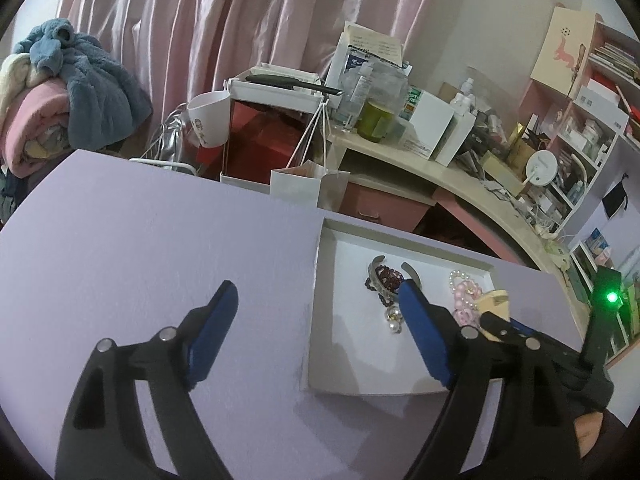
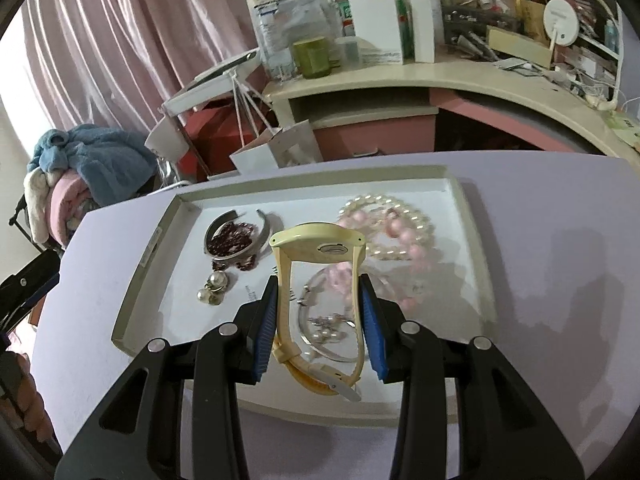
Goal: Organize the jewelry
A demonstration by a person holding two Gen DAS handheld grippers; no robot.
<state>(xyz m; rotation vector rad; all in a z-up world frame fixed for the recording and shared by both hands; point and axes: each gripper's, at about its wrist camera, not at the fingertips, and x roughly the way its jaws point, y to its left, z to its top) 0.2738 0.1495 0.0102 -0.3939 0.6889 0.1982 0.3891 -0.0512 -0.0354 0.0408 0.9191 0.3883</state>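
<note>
We have the right hand-held gripper (image 2: 318, 320) clamped on a cream wristwatch (image 2: 320, 248), its 2 blue pads pressing the strap from either side while the watch case stands at 12 o'clock above the jaws and the buckled tail droops toward 6. It hangs over the white tray (image 2: 136, 276) on the lilac table (image 2: 560, 280).

In the tray we see a silver cuff bangle (image 2: 236, 240) with dark red beads (image 2: 234, 236) at 10 o'clock of the watch, 2 pearl earrings (image 2: 212, 288) at 8, and pearl-and-pink bead bracelets (image 2: 396, 228) at 2.

The left hand-held gripper (image 1: 316, 312) is spread wide with nothing between its jaws, hovering over the table at the tray's left rim, about 9 o'clock of the bangle.

How will the watch handle? We judge it light, the rubbery strap bending under the squeeze, so it may swing or slip; the stiff case would give a surer hold. The bead strands look loose and slippery, best pinched across a bunch; the bangle is rigid, so take it across its band.
</note>
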